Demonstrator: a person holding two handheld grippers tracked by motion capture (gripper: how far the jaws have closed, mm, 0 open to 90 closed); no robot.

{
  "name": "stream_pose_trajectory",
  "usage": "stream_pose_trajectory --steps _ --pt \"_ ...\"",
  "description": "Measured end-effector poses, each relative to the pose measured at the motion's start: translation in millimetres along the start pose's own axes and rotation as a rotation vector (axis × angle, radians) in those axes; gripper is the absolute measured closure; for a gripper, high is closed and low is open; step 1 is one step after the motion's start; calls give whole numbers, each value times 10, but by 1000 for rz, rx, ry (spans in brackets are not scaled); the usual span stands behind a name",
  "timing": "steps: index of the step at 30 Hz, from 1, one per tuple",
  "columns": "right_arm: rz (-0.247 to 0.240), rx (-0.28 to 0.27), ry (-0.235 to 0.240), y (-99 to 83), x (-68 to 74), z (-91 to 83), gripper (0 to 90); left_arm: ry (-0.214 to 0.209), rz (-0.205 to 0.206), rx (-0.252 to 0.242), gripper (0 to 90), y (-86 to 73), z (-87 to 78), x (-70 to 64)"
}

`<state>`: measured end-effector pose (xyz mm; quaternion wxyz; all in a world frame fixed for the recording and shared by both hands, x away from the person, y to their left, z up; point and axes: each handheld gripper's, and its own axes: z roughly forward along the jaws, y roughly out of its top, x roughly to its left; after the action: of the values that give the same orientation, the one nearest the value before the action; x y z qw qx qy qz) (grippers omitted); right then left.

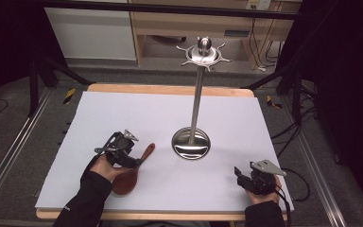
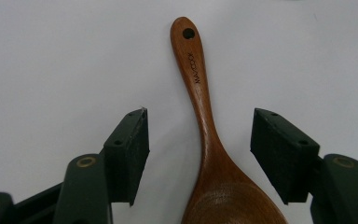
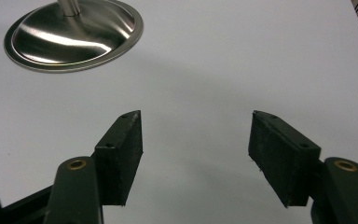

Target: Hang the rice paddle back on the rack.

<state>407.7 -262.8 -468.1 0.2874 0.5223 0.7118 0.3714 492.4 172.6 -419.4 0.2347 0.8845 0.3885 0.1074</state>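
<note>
A brown wooden spoon (image 1: 131, 172) lies flat on the white table cover, bowl toward the person, handle pointing up and to the right. My left gripper (image 1: 134, 160) hovers over the spoon's neck, jaws open on either side of it. In the left gripper view the spoon (image 2: 205, 121) runs up between the two open pads, touching neither, with a hole at its handle end. My right gripper (image 1: 240, 175) rests open near the front right of the table; in its own view the gripper (image 3: 196, 140) holds nothing. A tall steel stand (image 1: 197, 94) with hooks at its top rises from a round base (image 3: 74, 35).
The white cover (image 1: 123, 113) spans a wooden table whose edge shows at the back. Beyond the table are a dark floor, metal frame rails and cables at the right. Bare cover lies left of and behind the stand.
</note>
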Motion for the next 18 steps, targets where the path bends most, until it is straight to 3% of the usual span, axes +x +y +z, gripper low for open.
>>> stream_pose_trajectory --steps 18 --pt "6 3 7 -4 -2 5 367 -22 -9 70 519 38 189 -21"
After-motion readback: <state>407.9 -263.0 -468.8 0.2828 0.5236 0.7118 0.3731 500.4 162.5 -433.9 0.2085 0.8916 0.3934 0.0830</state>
